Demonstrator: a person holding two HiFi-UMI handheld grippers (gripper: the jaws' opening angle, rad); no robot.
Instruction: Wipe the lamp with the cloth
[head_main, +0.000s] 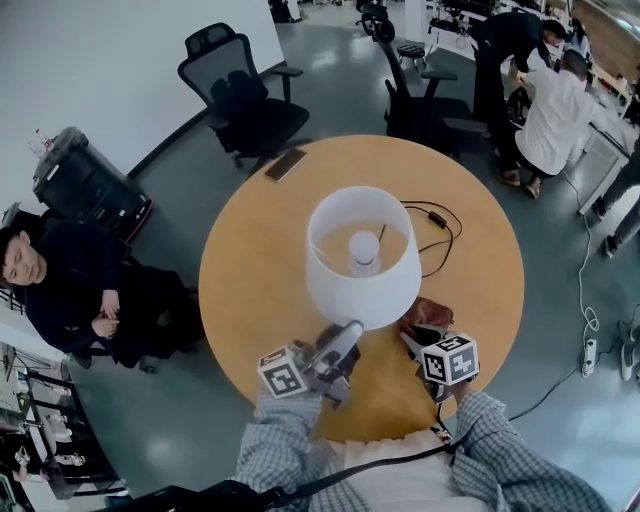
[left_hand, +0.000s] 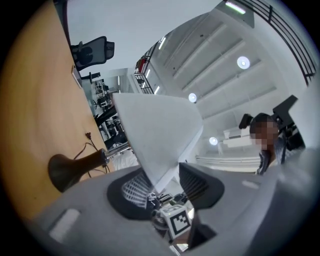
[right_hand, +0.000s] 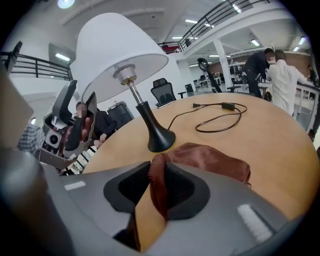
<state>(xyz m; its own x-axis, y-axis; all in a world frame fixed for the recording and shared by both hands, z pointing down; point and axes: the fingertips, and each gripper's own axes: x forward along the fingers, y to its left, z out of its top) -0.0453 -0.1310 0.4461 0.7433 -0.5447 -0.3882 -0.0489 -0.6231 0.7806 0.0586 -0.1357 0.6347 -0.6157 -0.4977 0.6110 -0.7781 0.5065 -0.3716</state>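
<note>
A lamp with a white shade (head_main: 362, 285) stands in the middle of the round wooden table (head_main: 240, 260). My left gripper (head_main: 343, 338) reaches up at the shade's near rim. In the left gripper view the shade (left_hand: 155, 135) dips between the jaws of the left gripper (left_hand: 163, 186), with a gap beside it; the dark lamp base (left_hand: 65, 167) lies left. A brown cloth (head_main: 428, 312) lies heaped on the table at the lamp's right. My right gripper (right_hand: 157, 186) has a fold of the cloth (right_hand: 210, 160) between its parted jaws; the table shows beside the fold. The lamp base (right_hand: 159, 137) is just beyond.
A black cable (head_main: 435, 225) curls on the table right of the lamp, and a phone (head_main: 285, 164) lies at the far left edge. Office chairs (head_main: 240, 100) stand beyond the table. One person (head_main: 70, 290) sits at the left; others (head_main: 545, 100) stand at the back right.
</note>
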